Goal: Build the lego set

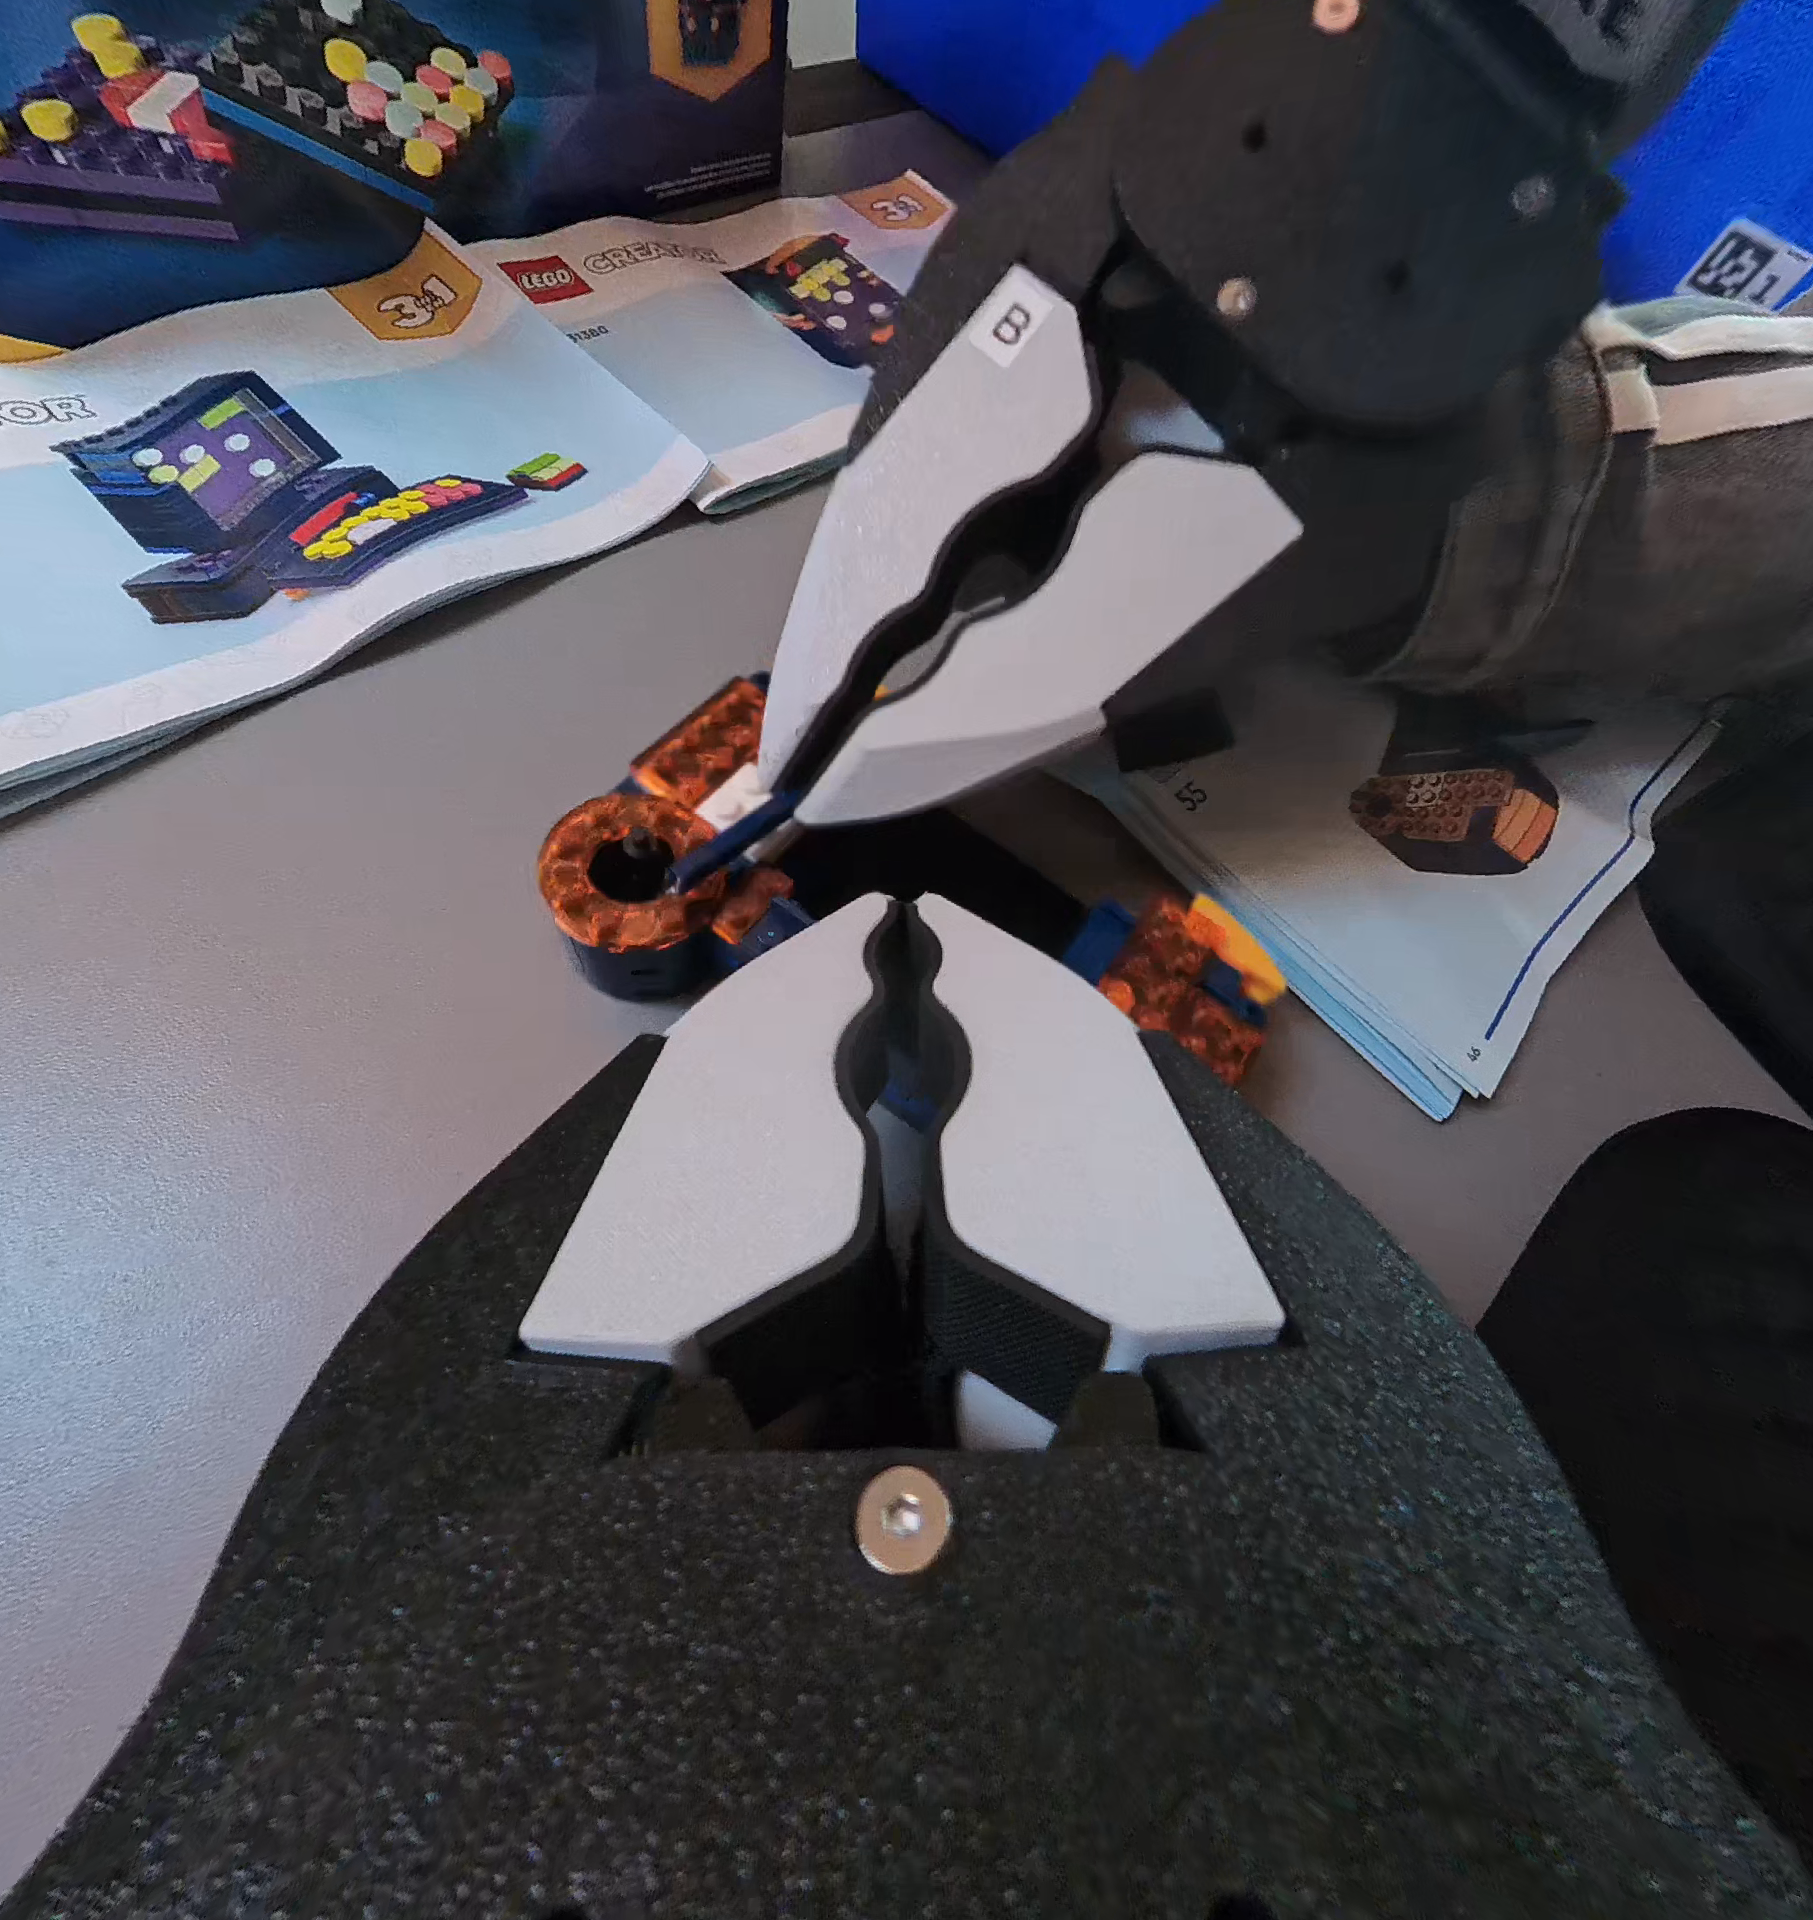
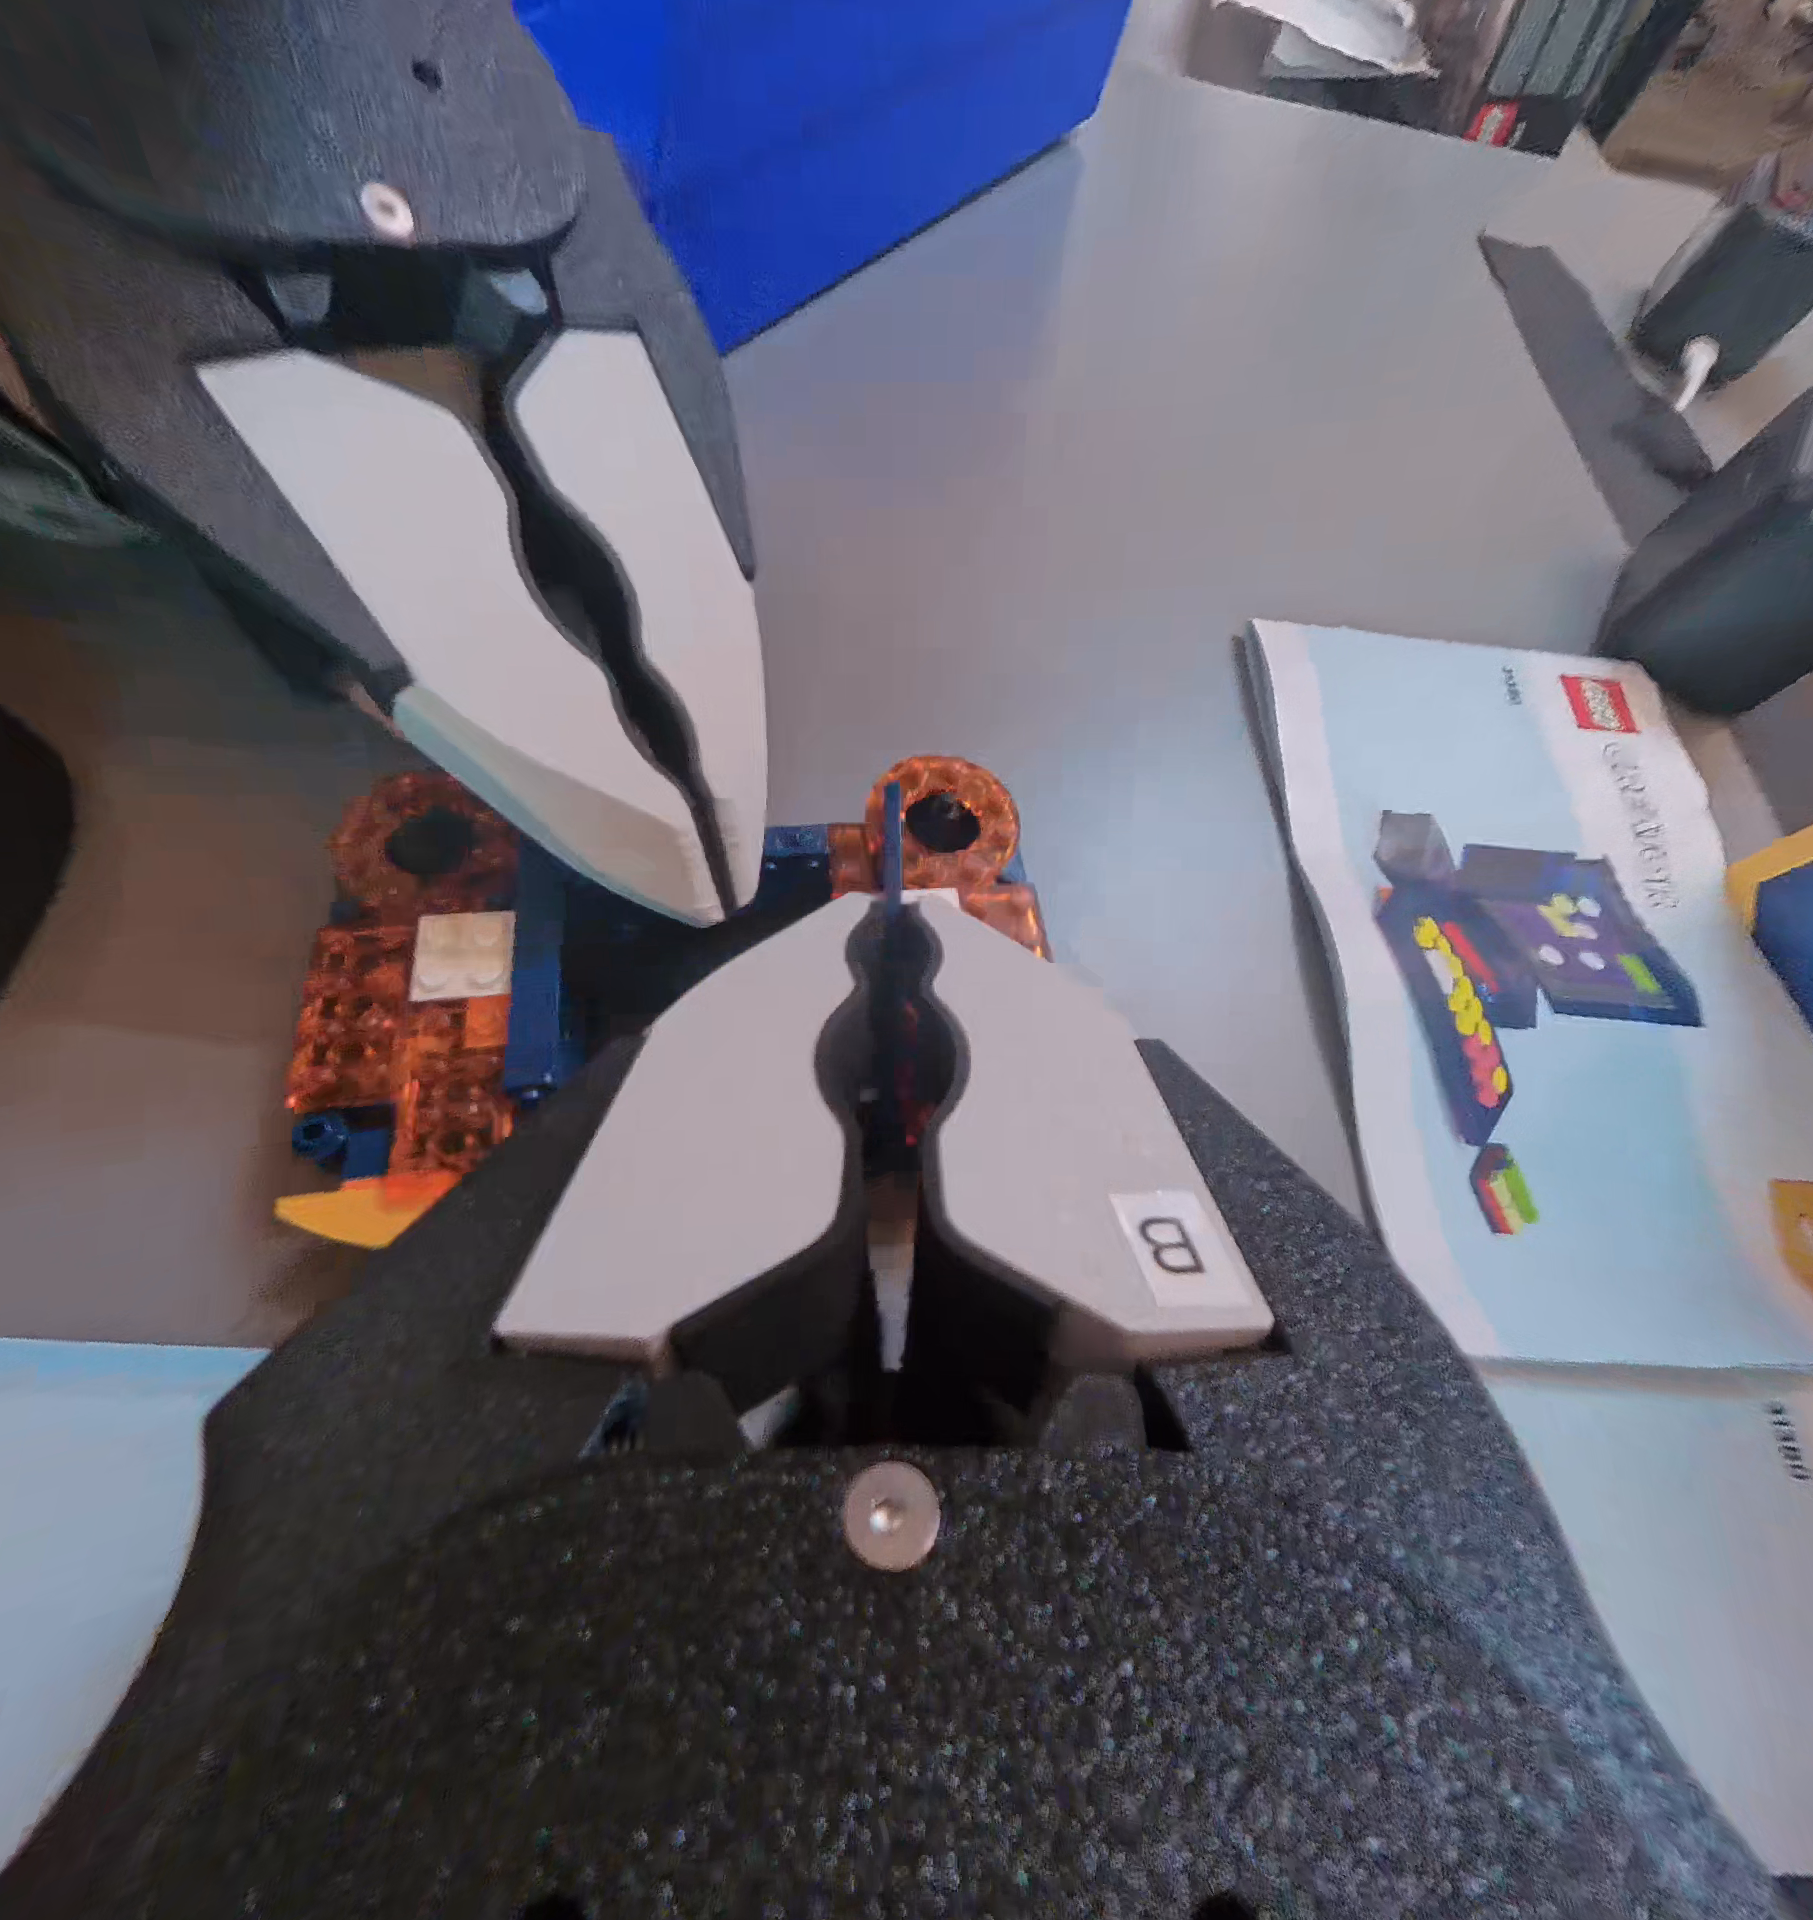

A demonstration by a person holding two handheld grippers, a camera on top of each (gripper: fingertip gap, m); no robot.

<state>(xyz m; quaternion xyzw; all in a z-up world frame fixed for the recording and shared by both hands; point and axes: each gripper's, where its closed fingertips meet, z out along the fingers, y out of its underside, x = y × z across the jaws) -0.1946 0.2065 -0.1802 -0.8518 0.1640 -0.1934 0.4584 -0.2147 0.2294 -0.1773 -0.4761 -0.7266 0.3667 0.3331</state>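
While the left gripper is closed empty, right jaws pinch a dark-blue plate over the orange ring

Each camera sat just behind its own tool, looking forward and steeply down along the two fingers at the grey bench. The left wrist view faced the booklets and box toward the bench's far edge, very near the orange and blue brick model. The right wrist view looked from the opposite side, equally near. Both views shared that model, the other tool, and a booklet.
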